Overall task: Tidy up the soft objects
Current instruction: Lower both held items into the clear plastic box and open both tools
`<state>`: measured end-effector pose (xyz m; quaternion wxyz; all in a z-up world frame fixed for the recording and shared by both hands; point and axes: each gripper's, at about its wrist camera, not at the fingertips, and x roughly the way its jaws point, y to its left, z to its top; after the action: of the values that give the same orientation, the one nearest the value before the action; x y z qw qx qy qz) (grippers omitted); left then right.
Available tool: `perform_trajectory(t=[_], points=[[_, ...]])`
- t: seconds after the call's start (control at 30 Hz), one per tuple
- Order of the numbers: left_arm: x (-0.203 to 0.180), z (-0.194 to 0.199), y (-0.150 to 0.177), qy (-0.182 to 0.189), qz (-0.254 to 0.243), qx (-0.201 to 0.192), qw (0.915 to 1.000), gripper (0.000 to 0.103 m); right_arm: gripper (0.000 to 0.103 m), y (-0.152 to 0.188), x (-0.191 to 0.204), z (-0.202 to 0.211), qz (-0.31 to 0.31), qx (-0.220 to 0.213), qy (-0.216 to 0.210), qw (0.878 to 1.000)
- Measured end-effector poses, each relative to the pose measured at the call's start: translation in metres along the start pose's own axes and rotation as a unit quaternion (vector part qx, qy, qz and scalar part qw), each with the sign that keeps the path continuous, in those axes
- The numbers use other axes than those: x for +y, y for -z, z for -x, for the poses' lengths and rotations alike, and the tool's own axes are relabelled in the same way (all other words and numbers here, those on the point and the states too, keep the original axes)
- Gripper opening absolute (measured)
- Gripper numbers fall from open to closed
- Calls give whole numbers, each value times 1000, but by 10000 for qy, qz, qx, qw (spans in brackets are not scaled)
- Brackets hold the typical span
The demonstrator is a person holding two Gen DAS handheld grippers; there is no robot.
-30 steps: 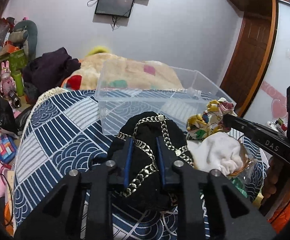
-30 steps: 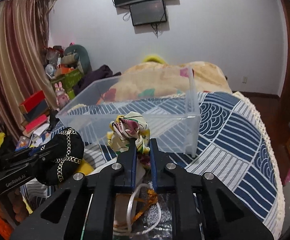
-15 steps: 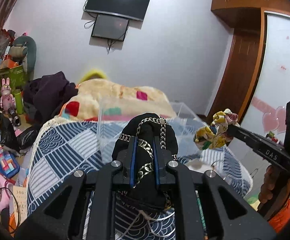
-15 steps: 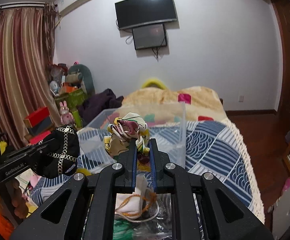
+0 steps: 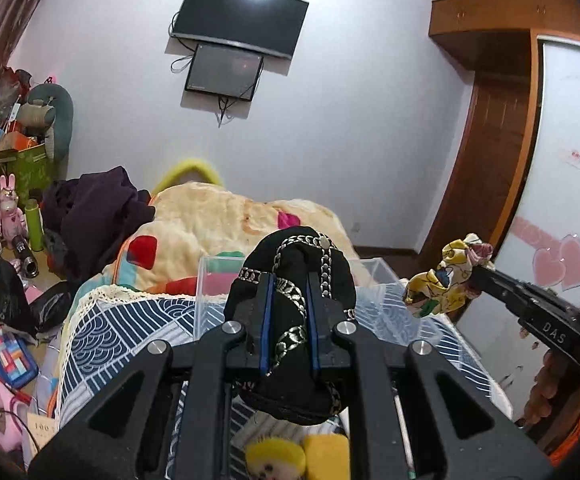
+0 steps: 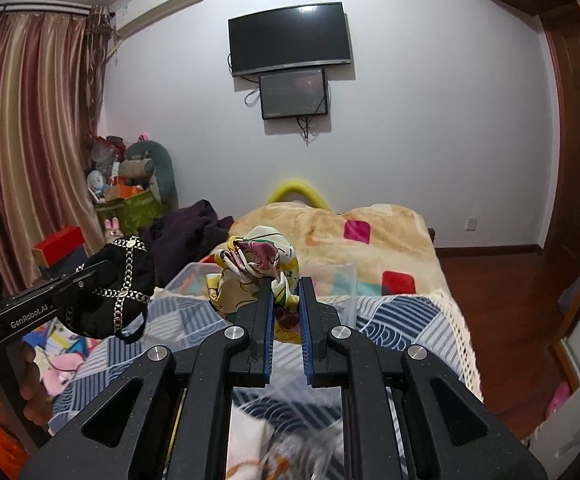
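My left gripper [image 5: 289, 280] is shut on a black cloth pouch with gold chain trim [image 5: 296, 264], held up in the air; it also shows in the right wrist view [image 6: 118, 288]. My right gripper [image 6: 285, 280] is shut on a yellow floral fabric bundle [image 6: 258, 264], also lifted; it shows in the left wrist view [image 5: 446, 280]. A clear plastic bin [image 5: 218, 292] stands on the blue patterned bedspread [image 5: 122, 328] beyond and below both grippers; its far rim shows in the right wrist view [image 6: 330, 270].
Below the grippers lie a yellow plush toy [image 5: 276, 458] and a white cloth [image 6: 246, 436]. A beige blanket [image 6: 350, 232] and a dark garment [image 5: 90, 216] lie at the head of the bed. Clutter covers the floor on the left [image 5: 2, 344]. A wooden door [image 6: 574, 160] stands right.
Both grippers have risen with their loads, from just above the bed to well above the bin. The bin now sits lower in both views.
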<state>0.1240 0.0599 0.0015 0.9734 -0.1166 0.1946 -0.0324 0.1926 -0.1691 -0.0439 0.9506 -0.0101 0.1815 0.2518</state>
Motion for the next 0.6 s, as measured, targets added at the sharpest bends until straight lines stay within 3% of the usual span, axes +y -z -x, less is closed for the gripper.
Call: perform_trajectory(t=[0.2, 0.6], points=[[-4, -41, 2, -144, -223, 281, 9993, 14, 10, 6, 2, -32, 99, 428, 47, 9990], [-5, -116, 21, -319, -509, 1258, 9902, 14, 10, 25, -1, -79, 288, 1432, 10, 9893]])
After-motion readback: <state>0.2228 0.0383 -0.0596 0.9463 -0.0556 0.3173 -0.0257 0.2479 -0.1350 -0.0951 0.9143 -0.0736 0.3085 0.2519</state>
